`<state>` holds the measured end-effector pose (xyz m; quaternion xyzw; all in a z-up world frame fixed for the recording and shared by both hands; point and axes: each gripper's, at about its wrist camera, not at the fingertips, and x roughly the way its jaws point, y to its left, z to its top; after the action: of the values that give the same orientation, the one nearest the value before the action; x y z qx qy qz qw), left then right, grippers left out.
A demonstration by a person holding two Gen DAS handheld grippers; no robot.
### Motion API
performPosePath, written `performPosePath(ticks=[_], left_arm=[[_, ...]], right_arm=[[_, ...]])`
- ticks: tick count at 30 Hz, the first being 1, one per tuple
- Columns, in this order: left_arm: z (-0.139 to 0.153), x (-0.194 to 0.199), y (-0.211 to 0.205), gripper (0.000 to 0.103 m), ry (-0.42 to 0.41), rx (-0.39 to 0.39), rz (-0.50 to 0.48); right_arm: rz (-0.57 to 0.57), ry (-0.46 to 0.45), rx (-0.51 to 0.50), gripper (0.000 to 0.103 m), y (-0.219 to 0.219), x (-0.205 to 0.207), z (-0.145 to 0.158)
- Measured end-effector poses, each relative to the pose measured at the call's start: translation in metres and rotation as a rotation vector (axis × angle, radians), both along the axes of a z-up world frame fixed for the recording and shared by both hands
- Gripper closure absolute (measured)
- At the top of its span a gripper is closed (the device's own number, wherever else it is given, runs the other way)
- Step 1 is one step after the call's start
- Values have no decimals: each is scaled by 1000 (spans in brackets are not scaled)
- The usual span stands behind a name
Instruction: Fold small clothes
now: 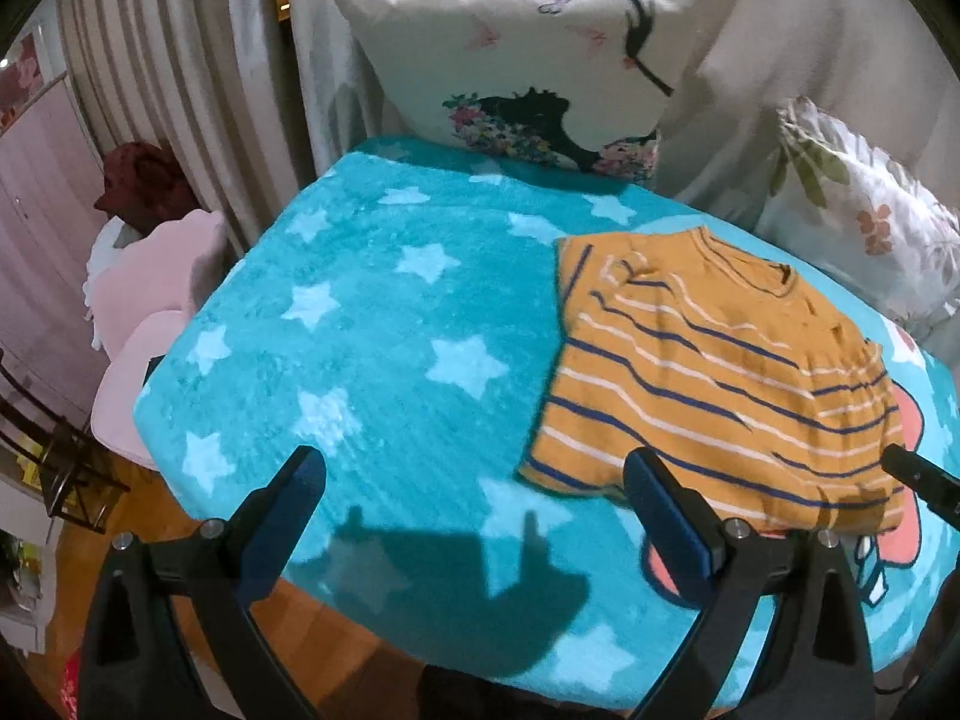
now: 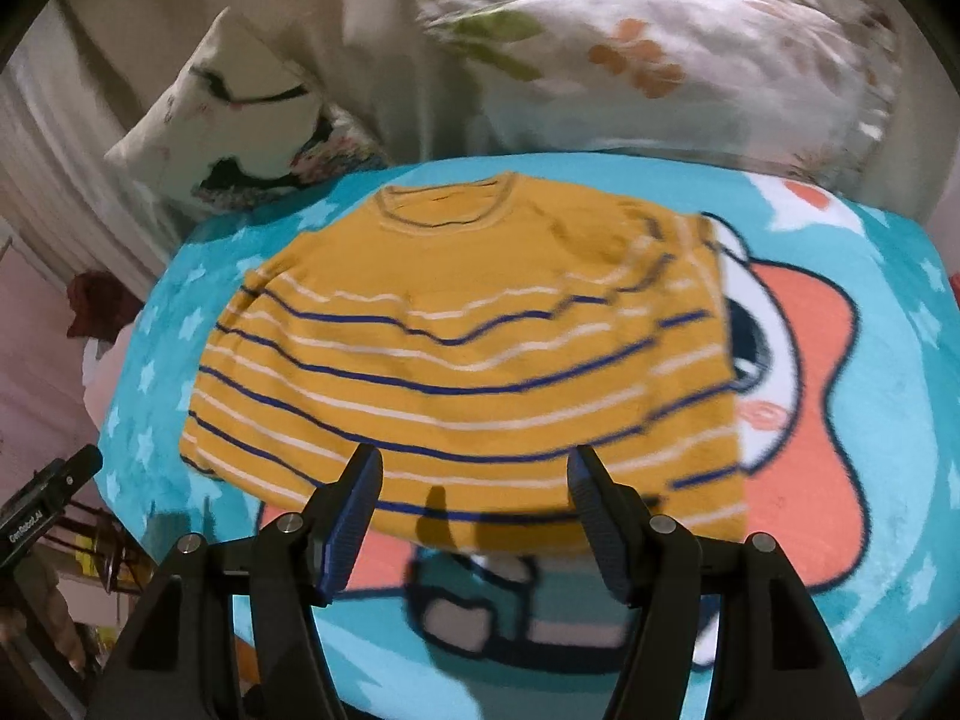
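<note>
A small mustard-yellow shirt (image 2: 468, 324) with blue and white stripes lies flat on a turquoise blanket (image 1: 372, 324) printed with pale stars and a cartoon star figure; its round collar points toward the far side, and both sleeves look folded in over the body. The left gripper (image 1: 480, 474) hovers above the blanket just to the left of the shirt's near corner, its blue-padded jaws spread wide with nothing between them. The right gripper (image 2: 474, 468) hangs over the shirt's near hem, jaws apart at a moderate width and opening, with the hem seen between them but not pinched. A pillow with a dark silhouette print (image 1: 528, 66) leans at the far edge of the blanket, and a floral pillow (image 2: 660, 54) lies to the right of it. The right wrist view is somewhat blurred.
</note>
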<state>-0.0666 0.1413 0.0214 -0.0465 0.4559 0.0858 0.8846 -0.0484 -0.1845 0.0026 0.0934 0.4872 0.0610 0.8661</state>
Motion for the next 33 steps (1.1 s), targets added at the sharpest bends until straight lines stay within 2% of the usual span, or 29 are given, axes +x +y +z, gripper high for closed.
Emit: performPosePath(ticks=[11,22,27,33], left_arm=[[-20,48,64,4,70,-24,7],[-47,73,114,4,144,-54,23],[-59,80,129,4,177,-63,31],[-73,84,143,4,216,-92,44]], right_arm=[[157,57,-45,33,118,56,-8],[272,149,-52,33,222,102,-32],[294,178,-98,33,258,118,-46],[287,157,-232,31,286,138,-61]])
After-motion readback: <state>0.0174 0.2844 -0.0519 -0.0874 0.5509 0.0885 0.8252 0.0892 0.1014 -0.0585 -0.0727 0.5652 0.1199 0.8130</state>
